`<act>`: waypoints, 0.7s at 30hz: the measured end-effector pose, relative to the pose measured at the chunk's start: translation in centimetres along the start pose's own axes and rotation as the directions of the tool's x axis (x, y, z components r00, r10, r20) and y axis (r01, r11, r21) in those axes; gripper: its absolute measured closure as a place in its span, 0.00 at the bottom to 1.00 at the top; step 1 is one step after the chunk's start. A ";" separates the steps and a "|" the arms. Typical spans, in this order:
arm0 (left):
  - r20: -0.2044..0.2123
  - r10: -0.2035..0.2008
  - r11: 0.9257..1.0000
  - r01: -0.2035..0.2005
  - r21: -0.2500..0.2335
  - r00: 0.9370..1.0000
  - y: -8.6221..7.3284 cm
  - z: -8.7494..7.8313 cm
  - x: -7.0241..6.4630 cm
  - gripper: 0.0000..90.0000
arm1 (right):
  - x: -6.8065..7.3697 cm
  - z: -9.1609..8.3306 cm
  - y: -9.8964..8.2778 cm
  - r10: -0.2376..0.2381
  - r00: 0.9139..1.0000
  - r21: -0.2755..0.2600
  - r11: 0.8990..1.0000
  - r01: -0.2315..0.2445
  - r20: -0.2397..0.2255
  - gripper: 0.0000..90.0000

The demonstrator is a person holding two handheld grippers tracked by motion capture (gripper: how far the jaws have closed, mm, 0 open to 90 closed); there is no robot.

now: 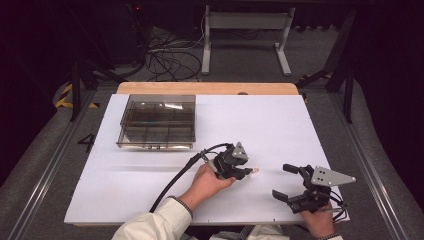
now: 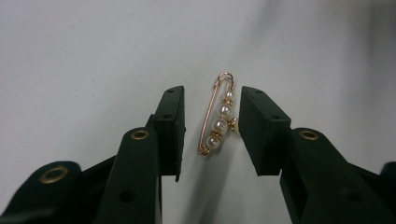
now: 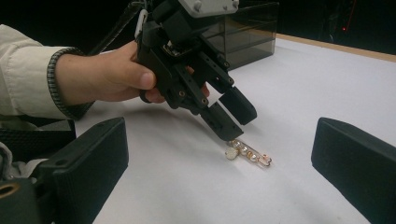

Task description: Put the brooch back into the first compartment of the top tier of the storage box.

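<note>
A gold safety-pin brooch (image 2: 215,116) strung with several pearls lies flat on the white table sheet (image 1: 280,125). My left gripper (image 2: 211,133) points down at it, a jaw on each side. One pad (image 2: 254,128) sits right against a gold bead, and the other pad (image 2: 170,126) stands a small gap off the wire. In the high view the left gripper (image 1: 249,172) is at the centre front with the brooch (image 1: 254,171) at its tips. My right gripper (image 1: 286,181) rests wide open at the front right with nothing in it, looking at the brooch (image 3: 247,153) and the left gripper (image 3: 236,123).
A smoke-tinted clear box (image 1: 157,120) with compartments stands at the back left of the sheet and also shows as the box (image 3: 247,28) behind the left hand. The left gripper's cable (image 1: 175,182) trails toward the front edge. Table legs and loose cables lie on the floor beyond.
</note>
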State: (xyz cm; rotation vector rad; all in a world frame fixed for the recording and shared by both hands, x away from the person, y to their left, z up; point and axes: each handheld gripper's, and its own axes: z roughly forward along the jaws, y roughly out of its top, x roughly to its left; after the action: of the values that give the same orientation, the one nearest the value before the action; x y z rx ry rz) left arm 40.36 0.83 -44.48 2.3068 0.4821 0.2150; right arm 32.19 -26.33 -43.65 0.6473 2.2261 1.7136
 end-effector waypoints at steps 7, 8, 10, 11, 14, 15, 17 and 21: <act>-0.012 0.037 0.998 -0.036 0.051 0.999 0.0 0.7 0.1 0.73 | 0.0 0.0 0.0 0.003 1.000 -0.002 1.000 -0.003 -0.002 0.05; -0.012 0.037 0.998 -0.036 0.051 0.999 0.0 0.7 0.1 0.74 | 0.0 0.0 0.0 0.003 1.000 -0.002 1.000 -0.003 -0.002 0.05; -0.006 0.041 0.998 -0.041 0.051 0.999 0.0 0.9 0.2 0.74 | 0.0 0.0 0.0 0.004 1.000 -0.003 1.000 -0.004 -0.003 0.05; -0.002 0.038 0.997 -0.038 0.062 0.999 0.0 0.9 0.1 0.75 | 0.0 0.0 0.0 0.006 1.000 -0.001 1.000 -0.006 -0.003 0.05; 0.011 0.050 0.997 -0.051 0.064 0.999 0.0 1.2 0.0 0.76 | 0.0 0.0 0.0 0.005 1.000 -0.001 1.000 -0.005 -0.003 0.05; 0.011 0.050 0.997 -0.051 0.064 0.999 0.0 1.2 0.0 0.78 | 0.0 0.0 0.0 0.004 1.000 -0.001 1.000 -0.004 -0.004 0.05; 0.019 0.062 0.996 -0.063 0.070 0.998 0.0 1.3 -0.1 0.82 | 0.0 0.0 0.0 0.003 1.000 -0.002 1.000 -0.003 -0.005 0.05; 0.026 0.077 0.995 -0.079 0.065 0.997 0.0 1.3 -0.3 0.89 | 0.0 0.0 0.0 0.003 1.000 0.000 1.000 -0.003 -0.007 0.05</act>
State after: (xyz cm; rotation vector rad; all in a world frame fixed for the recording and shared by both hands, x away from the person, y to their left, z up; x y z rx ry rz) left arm 40.51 -0.16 -45.40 2.3925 0.3933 0.2123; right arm 32.20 -26.31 -43.68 0.6461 2.2312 1.7191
